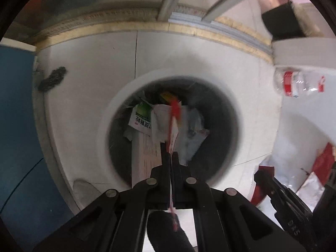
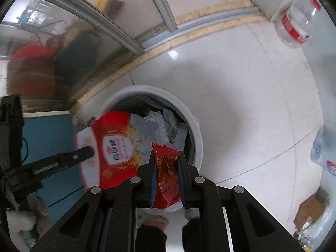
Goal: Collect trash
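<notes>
Both grippers (image 1: 171,155) (image 2: 166,157) clamp wrappers (image 1: 174,113) (image 2: 166,174) over bin (image 1: 117,105).

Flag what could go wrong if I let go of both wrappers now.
1. The left gripper pinches the red and white bag edge-on above the white bin; in the right wrist view it overhangs the rim, so it may slide out onto the floor.
2. The right gripper holds the crumpled red packet near the bin's edge, not its middle; a drop may miss.
3. Paper already piles high inside, so new pieces may bounce off.
</notes>
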`<state>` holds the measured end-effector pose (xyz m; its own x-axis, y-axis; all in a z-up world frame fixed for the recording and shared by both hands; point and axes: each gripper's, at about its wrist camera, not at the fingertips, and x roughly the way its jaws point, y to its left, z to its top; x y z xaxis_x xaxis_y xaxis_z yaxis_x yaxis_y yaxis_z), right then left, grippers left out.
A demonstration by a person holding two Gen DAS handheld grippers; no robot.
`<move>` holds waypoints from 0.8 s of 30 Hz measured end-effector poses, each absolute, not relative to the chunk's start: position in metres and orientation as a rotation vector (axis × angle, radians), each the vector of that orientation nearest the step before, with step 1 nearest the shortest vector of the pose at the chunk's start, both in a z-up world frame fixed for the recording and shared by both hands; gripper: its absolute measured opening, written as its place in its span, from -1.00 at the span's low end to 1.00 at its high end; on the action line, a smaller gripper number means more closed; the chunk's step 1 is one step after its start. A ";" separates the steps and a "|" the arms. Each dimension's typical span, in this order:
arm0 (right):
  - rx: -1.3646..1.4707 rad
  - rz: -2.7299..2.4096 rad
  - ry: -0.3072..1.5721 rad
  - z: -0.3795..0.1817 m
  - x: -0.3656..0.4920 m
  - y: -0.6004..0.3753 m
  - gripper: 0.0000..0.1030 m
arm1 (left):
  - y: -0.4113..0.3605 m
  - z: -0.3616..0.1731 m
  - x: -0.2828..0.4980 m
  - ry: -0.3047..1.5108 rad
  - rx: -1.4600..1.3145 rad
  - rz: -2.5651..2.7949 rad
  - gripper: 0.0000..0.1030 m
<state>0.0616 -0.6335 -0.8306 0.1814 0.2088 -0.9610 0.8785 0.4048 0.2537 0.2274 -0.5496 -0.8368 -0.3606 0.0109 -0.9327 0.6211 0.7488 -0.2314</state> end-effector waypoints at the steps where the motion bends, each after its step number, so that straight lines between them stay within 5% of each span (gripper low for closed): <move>1: 1.091 -0.635 1.339 -0.843 0.061 -0.635 -0.65 | -0.554 -0.848 0.222 1.858 0.508 -0.701 -1.00; 7: 1.128 -0.587 1.376 -0.885 0.067 -0.628 -0.61 | -0.548 -0.834 0.228 1.839 0.544 -0.693 -0.91; 9: 1.162 -0.595 1.398 -0.891 0.066 -0.627 -0.34 | -0.545 -0.815 0.232 1.800 0.544 -0.693 -0.66; 10: 1.167 -0.597 1.398 -0.892 0.066 -0.627 -0.07 | -0.543 -0.808 0.235 1.765 0.539 -0.690 -0.02; 11: 1.162 -0.607 1.393 -0.887 0.064 -0.627 0.06 | -0.539 -0.798 0.239 1.735 0.538 -0.683 0.90; 12: 1.157 -0.612 1.384 -0.880 0.062 -0.626 0.24 | -0.534 -0.794 0.243 1.716 0.541 -0.675 1.00; 18: 0.994 -0.651 1.388 -0.810 0.052 -0.623 0.96 | -0.507 -0.709 0.238 1.539 0.570 -0.612 1.00; 24: 0.811 -0.654 1.366 -0.694 0.037 -0.595 1.00 | -0.473 -0.596 0.210 1.344 0.570 -0.592 1.00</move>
